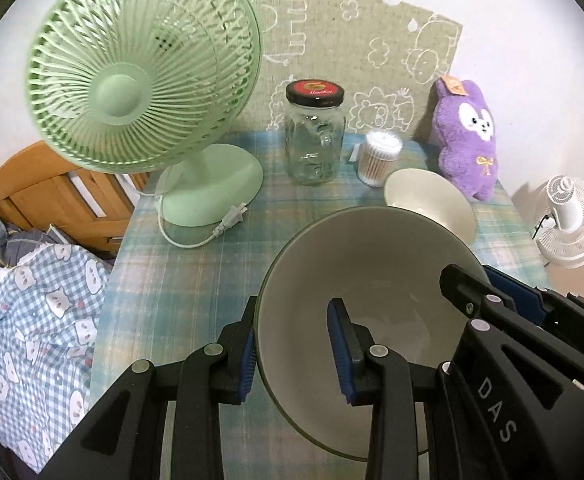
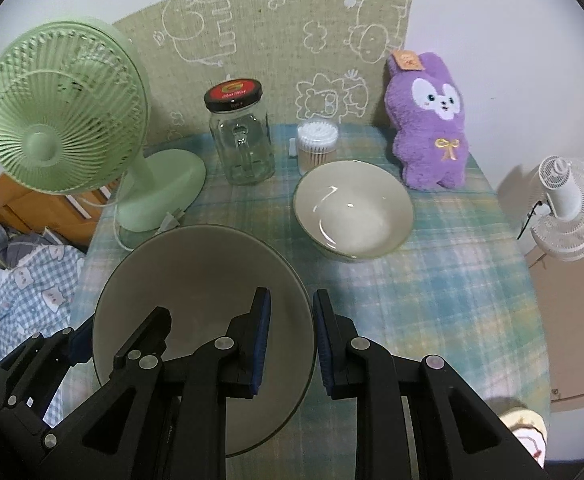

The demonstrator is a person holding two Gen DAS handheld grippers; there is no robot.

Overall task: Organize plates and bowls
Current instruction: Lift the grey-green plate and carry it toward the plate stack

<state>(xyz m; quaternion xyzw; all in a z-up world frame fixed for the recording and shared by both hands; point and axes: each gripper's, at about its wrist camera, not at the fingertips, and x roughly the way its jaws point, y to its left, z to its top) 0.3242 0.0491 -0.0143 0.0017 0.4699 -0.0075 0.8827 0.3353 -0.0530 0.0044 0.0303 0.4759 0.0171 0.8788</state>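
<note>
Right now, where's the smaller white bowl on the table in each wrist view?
Left wrist: the smaller white bowl sits right of centre, partly hidden behind the rim of the large bowl, just below the cotton swab tub.
Right wrist: centre-right, fully visible, ahead of the right tongs.
Shared landmark: the purple plush rabbit, right behind the bowl.
</note>
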